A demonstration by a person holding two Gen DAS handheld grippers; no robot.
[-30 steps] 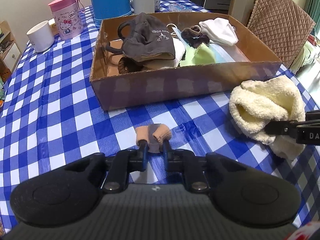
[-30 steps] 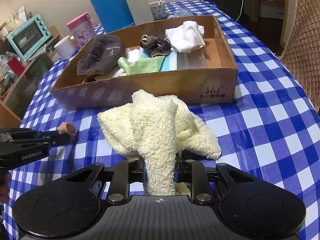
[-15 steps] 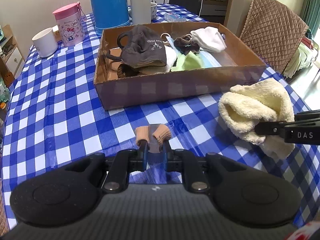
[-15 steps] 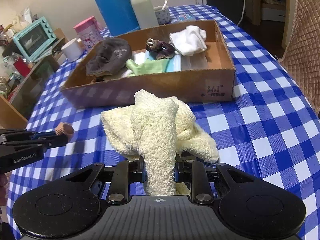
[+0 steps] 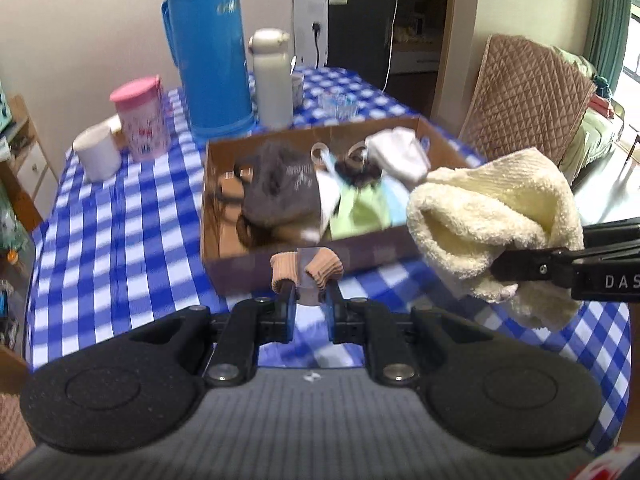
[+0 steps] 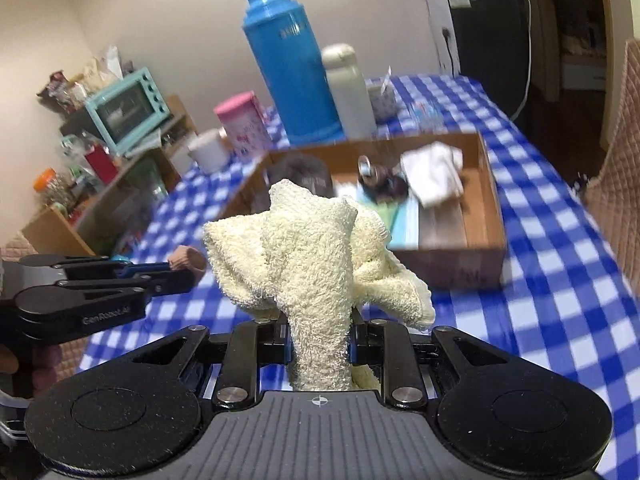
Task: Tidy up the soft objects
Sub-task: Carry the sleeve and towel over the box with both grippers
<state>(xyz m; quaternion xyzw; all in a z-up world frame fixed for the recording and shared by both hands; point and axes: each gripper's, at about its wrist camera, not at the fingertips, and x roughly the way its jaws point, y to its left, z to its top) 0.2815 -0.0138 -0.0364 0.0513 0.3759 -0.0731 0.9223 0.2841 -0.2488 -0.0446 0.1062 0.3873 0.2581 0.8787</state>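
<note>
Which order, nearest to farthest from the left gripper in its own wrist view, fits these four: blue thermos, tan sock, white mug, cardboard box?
1. tan sock: clamped in the left gripper.
2. cardboard box: just beyond, centre.
3. white mug: far left.
4. blue thermos: behind the box, at the back.

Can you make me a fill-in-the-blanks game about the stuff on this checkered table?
1. The right gripper is squeezing a fluffy cream ____.
2. The left gripper pinches a small tan ____.
3. The soft things are piled in a cardboard ____.
4. The tallest thing on the tablecloth is a flask coloured ____.

Missing words: towel; sock; box; blue.
</note>
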